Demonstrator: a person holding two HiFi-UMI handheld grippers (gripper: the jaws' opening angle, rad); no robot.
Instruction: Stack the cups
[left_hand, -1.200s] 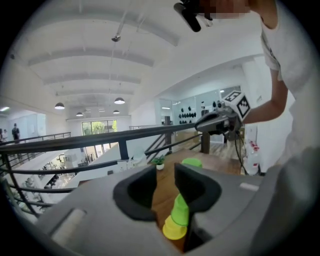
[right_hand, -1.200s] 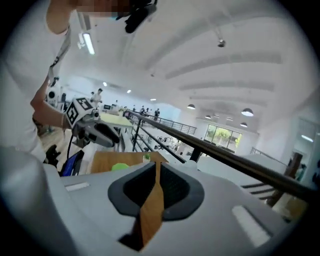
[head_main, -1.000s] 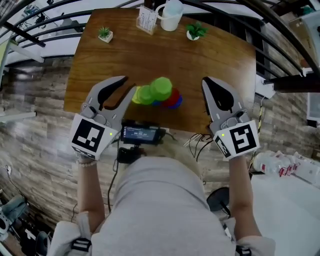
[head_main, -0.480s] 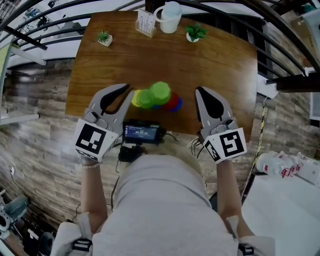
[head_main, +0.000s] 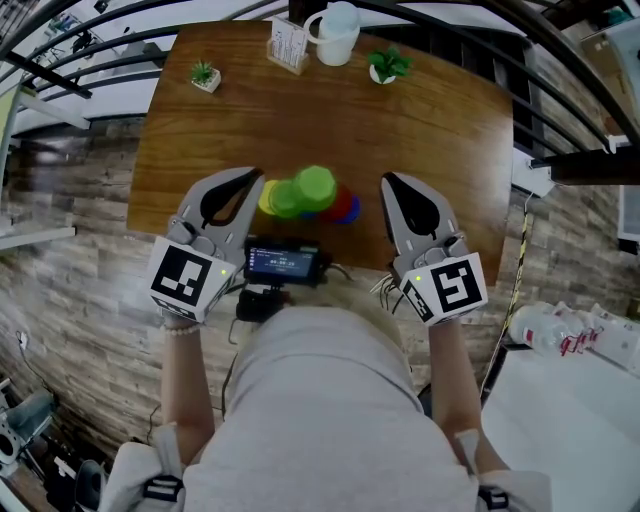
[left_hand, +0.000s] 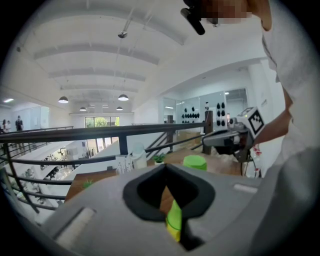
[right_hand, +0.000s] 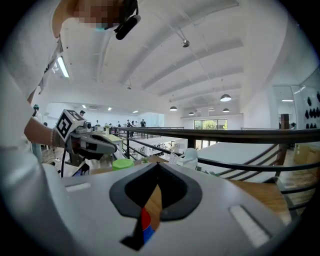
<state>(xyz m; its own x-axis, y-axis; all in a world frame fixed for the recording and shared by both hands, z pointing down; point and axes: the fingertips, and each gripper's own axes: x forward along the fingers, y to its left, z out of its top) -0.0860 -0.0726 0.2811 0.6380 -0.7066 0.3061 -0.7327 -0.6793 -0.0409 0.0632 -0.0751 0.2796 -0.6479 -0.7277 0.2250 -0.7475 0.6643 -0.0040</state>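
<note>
A cluster of cups stands near the front edge of the wooden table (head_main: 430, 110): a tall green cup (head_main: 315, 183), a second green one (head_main: 285, 198), a yellow one (head_main: 264, 198), and red (head_main: 345, 205) and blue (head_main: 354, 211) ones behind. My left gripper (head_main: 256, 178) sits just left of the yellow cup. Its jaws have just been closing and now meet with nothing between them. My right gripper (head_main: 386, 180) is shut and empty, a short way right of the red cup. In the left gripper view the green cup (left_hand: 194, 162) rises beyond the closed tips.
At the table's far edge stand a white pitcher (head_main: 335, 30), a card holder (head_main: 288, 42) and two small potted plants (head_main: 205, 75) (head_main: 385, 66). A black device with a lit screen (head_main: 282, 263) hangs at the front edge. Dark railings run round the table.
The left gripper's jaws have closed from part open to shut, with nothing in them. The right gripper has drifted slightly left toward the cups and a little lower.
</note>
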